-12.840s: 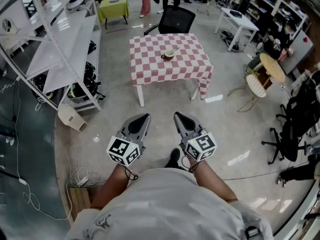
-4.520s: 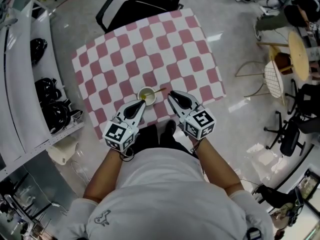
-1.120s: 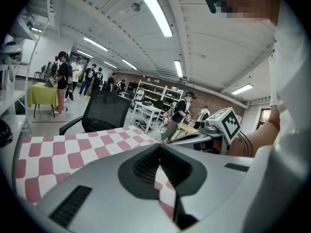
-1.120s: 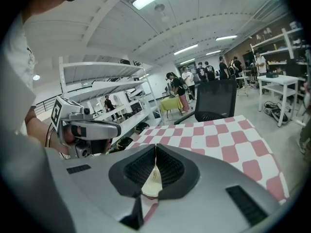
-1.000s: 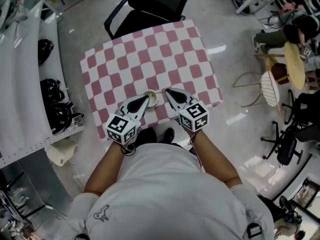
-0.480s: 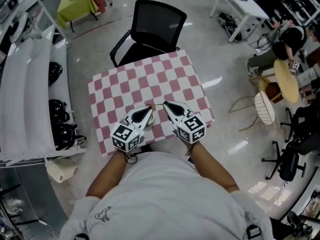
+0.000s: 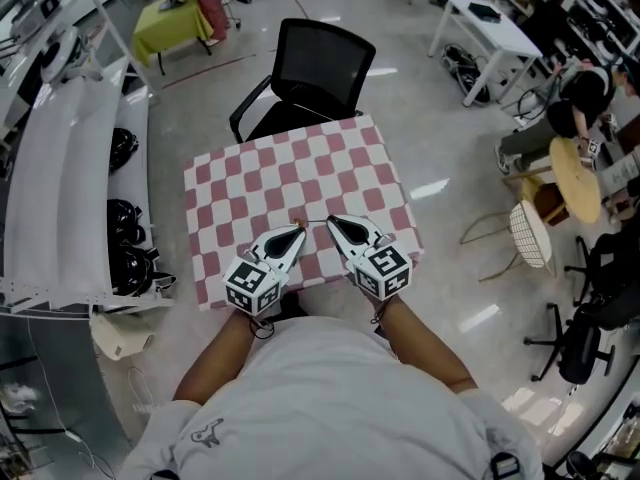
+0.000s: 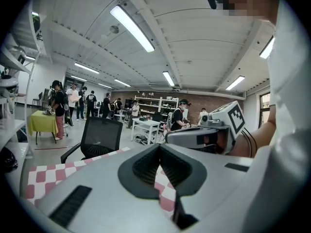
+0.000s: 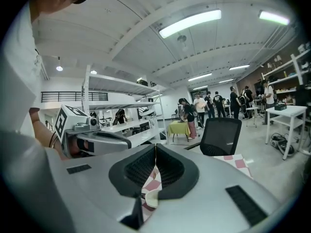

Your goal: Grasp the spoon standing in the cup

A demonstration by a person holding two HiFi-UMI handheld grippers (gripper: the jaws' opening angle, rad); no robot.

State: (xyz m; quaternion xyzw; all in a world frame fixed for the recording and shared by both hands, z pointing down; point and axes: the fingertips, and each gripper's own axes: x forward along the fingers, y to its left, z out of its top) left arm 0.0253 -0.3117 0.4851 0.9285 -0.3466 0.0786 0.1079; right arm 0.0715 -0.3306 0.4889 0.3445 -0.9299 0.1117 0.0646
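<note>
The pink-and-white checked table (image 7: pixel 300 183) stands just ahead of me. Both grippers hover over its near edge. The cup is almost hidden under the tip of my left gripper (image 7: pixel 299 231); only a sliver of it and the thin spoon handle (image 7: pixel 314 222) show between the two tips. My right gripper (image 7: pixel 333 221) is just right of that spot. In the right gripper view the cream cup rim (image 9: pixel 153 199) shows low in the gap behind the right gripper (image 9: pixel 155 147), whose jaws meet at the tips. The left gripper (image 8: pixel 159 148) is shut too, with checked cloth (image 8: pixel 166 192) below.
A black office chair (image 7: pixel 320 63) stands at the table's far side. White shelving (image 7: pixel 70 178) with dark helmets (image 7: pixel 125 258) runs along the left. To the right are a wire chair (image 7: pixel 530 233), a round wooden table (image 7: pixel 575 178) and a white desk (image 7: pixel 490 28). People stand far back.
The view has drawn back and the table looks smaller. Both grippers stay shut over the table's near edge, and the left tip now covers more of the cup.
</note>
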